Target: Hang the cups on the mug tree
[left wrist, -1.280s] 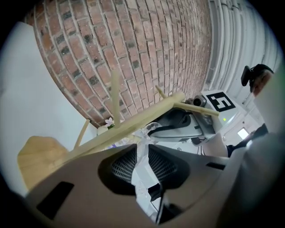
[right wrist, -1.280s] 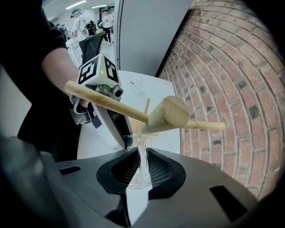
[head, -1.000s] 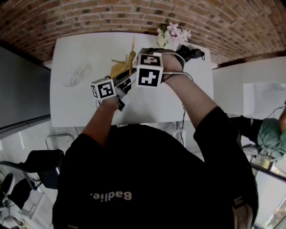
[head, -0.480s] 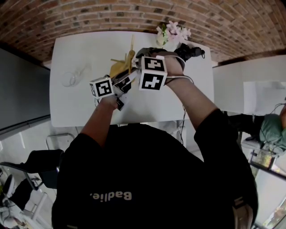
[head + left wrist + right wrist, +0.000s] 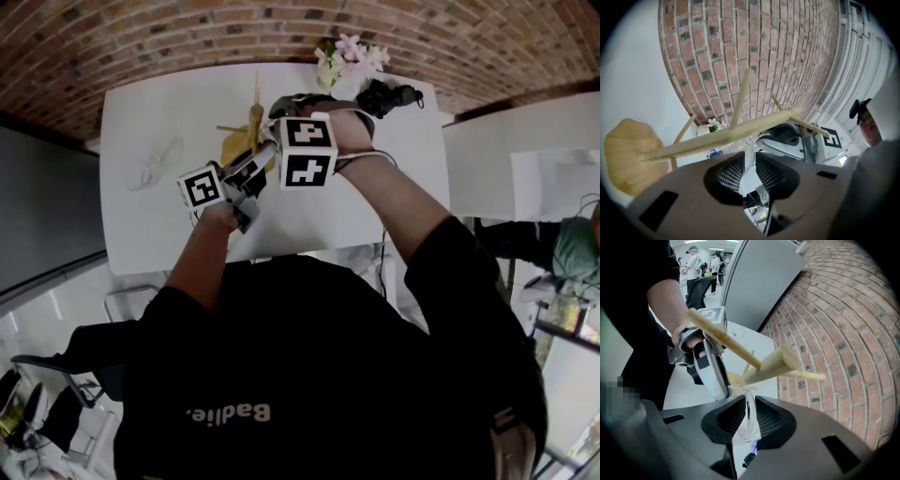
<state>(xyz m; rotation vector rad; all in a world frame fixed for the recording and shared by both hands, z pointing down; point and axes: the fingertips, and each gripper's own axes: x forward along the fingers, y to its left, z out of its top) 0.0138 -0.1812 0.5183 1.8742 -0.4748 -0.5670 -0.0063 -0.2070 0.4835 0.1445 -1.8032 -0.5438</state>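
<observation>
Pale wood mug tree [image 5: 740,132], clear glass cup [image 5: 749,418], red brick wall [image 5: 764,47], white table [image 5: 187,103]

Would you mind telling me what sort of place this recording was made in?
Probably a shared office or lab: a white table stands by a brick wall, with a black office chair and other people standing in the background.
</observation>
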